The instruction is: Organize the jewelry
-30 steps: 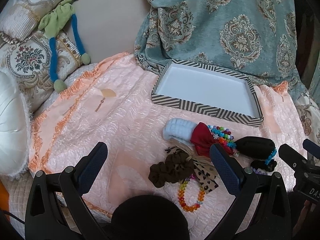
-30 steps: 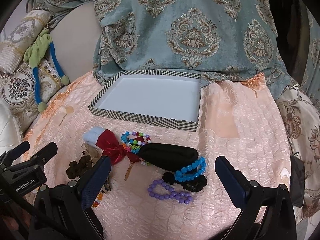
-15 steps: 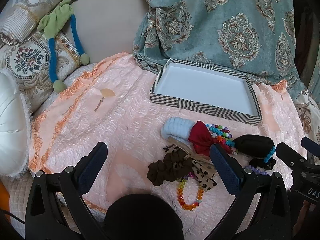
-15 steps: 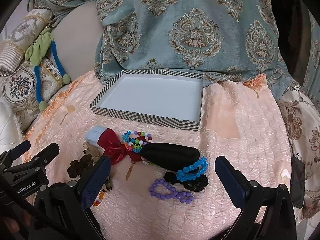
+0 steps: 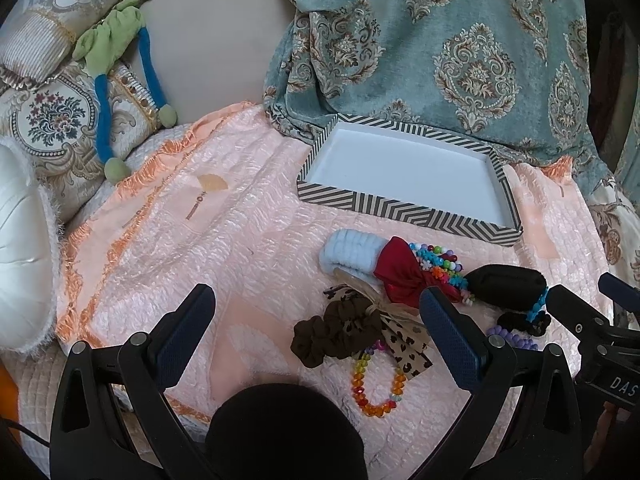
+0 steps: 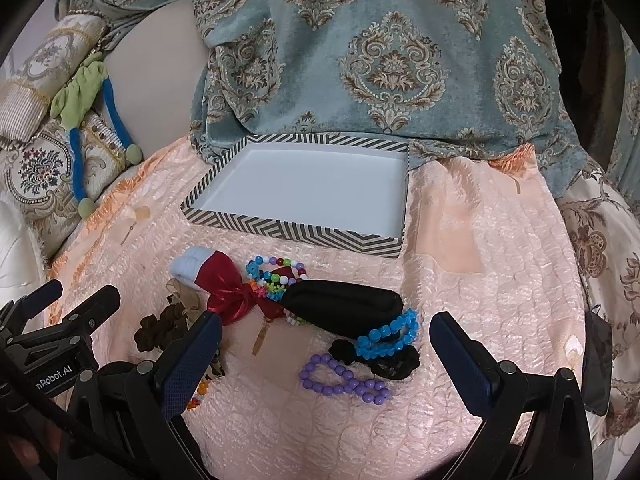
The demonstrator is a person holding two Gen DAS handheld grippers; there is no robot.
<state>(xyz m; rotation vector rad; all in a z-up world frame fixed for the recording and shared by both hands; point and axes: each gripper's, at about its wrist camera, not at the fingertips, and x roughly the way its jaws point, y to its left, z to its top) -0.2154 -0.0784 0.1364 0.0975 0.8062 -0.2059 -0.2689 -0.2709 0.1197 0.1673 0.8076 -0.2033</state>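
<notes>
An empty striped box lid lies on the pink quilt. In front of it is a pile: a light blue band, a red bow, a multicolour bead bracelet, a black pouch, a blue bead bracelet, a purple bead bracelet, a brown scrunchie and an orange bead bracelet. My left gripper is open above the brown scrunchie. My right gripper is open above the purple and blue bracelets. Both are empty.
A teal patterned cloth hangs behind the box. Embroidered cushions and a green and blue stuffed toy lie at the left. A white cushion sits at the left edge. The quilt's fringe marks its left border.
Both grippers have drifted slightly forward and lower toward the pile. Nothing has been taken hold of, and both stay open.
</notes>
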